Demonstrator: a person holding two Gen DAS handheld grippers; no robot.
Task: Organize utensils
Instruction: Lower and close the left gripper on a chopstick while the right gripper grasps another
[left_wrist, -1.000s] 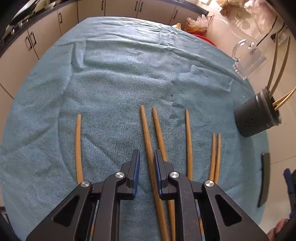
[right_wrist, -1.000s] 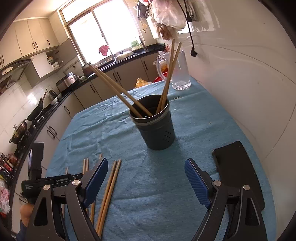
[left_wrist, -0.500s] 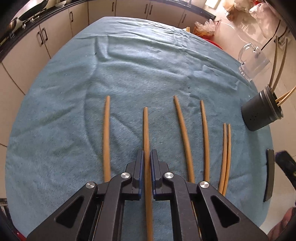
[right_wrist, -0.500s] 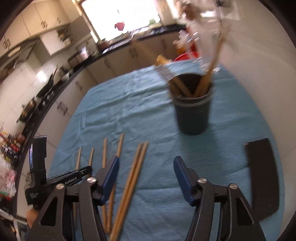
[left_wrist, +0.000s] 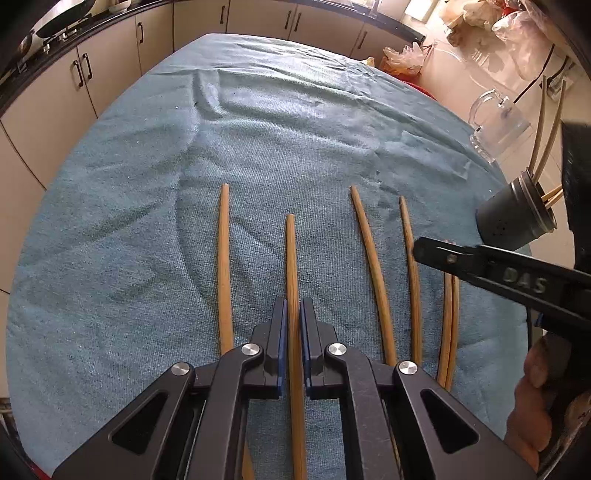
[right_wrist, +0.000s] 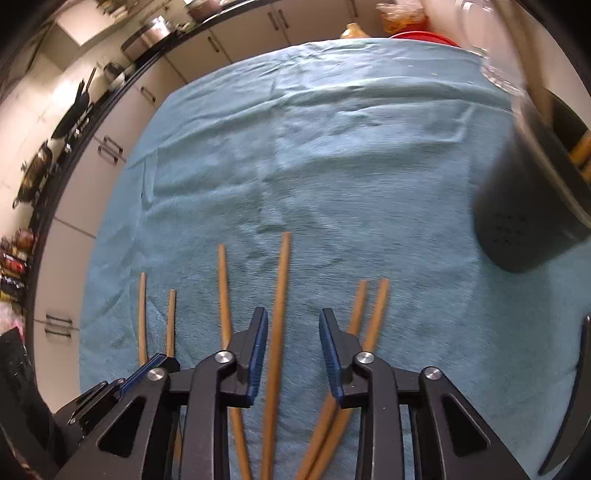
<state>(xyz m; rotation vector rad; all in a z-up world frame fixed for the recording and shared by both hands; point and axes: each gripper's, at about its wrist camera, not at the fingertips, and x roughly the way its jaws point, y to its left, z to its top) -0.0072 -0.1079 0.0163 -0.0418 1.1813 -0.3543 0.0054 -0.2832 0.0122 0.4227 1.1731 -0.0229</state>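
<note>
1. Your left gripper (left_wrist: 291, 343) has its fingers clamped narrow on one chopstick (left_wrist: 291, 280), gripped low on the shaft, with the long end reaching away across the blue cloth (left_wrist: 295, 129). A low grip lets the stick pivot; if it swings on the lift, it will miss the mouth of the holder (left_wrist: 515, 218).
2. Your right gripper (right_wrist: 293, 350) has just been closing; its fingers stand partly apart with a single chopstick (right_wrist: 279, 295) between them, nearer the left pad (right_wrist: 258, 343). Whether that pad touches it cannot be told. An off-centre close may roll the stick sideways instead of seizing it.
3. On the side nearer the holder, a pair of chopsticks (right_wrist: 369, 317) passes under the right finger. Descend further and you may trap or drag them.
4. In the left wrist view, the right gripper's body crosses just beside the holder. A wide swing could tip the holder, which already carries several sticks.
5. Loose sticks farther from the holder lie close together on the surface; dragging one may scatter the others.
</note>
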